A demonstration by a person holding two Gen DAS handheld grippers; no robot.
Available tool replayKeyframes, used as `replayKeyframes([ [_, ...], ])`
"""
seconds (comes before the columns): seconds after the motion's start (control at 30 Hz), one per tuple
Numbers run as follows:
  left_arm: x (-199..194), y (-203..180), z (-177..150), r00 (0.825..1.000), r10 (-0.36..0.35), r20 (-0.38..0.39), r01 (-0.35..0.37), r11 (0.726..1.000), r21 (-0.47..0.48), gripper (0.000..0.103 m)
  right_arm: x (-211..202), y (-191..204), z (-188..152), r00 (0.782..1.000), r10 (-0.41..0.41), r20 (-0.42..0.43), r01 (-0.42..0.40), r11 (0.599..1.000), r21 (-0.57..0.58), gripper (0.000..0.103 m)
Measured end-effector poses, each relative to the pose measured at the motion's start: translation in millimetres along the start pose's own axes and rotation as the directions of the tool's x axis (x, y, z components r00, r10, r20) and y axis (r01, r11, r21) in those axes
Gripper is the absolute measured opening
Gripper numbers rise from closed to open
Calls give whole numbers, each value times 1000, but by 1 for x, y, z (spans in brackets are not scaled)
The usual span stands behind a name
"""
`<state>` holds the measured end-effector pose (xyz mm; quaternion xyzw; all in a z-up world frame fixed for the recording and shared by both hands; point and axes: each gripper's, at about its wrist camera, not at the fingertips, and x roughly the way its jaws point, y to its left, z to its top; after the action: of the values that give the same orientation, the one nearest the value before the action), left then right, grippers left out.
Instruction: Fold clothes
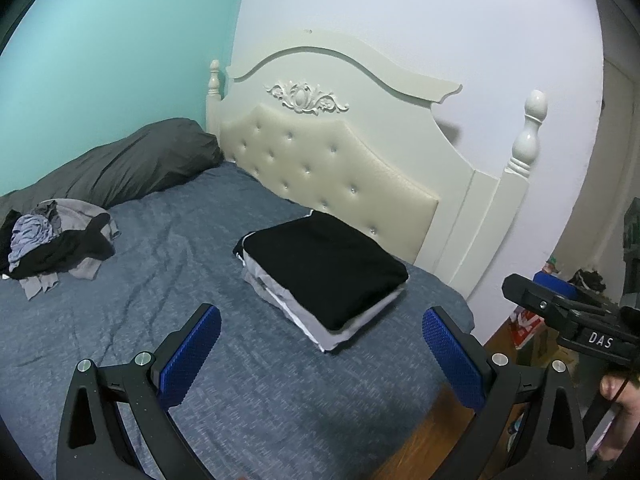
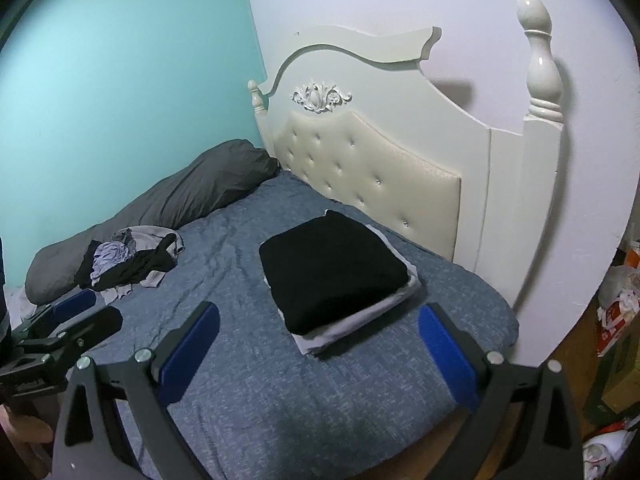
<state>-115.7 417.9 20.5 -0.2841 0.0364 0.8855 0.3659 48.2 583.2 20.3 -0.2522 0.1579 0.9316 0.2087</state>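
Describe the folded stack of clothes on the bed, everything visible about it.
The folded stack is a neat, roughly rectangular pile lying flat on the blue-grey bedspread, close to the cream tufted headboard. A black garment forms the top layer, smooth and soft-looking, with rounded folded edges. Beneath it, grey and white layers peek out along the near and side edges. Nothing holds it: both grippers hover open, short of it. The loose heap of unfolded clothes lies apart, by the dark pillow.

A cream tufted headboard (carved crest) backs onto a white wall, teal wall adjoining.
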Motion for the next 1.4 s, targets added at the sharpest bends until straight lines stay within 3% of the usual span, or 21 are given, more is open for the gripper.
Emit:
replayKeyframes([
  [0.57,-35,-1,-14,1000,-28,2,28,1000,11,103,-35,23,-17,1000,1,1,-1,1000,-14,100],
  [1.4,-68,15,-31,999,30,15,-30,1000,1,103,-57,40,-40,1000,7,-2,-7,1000,-25,100],
])
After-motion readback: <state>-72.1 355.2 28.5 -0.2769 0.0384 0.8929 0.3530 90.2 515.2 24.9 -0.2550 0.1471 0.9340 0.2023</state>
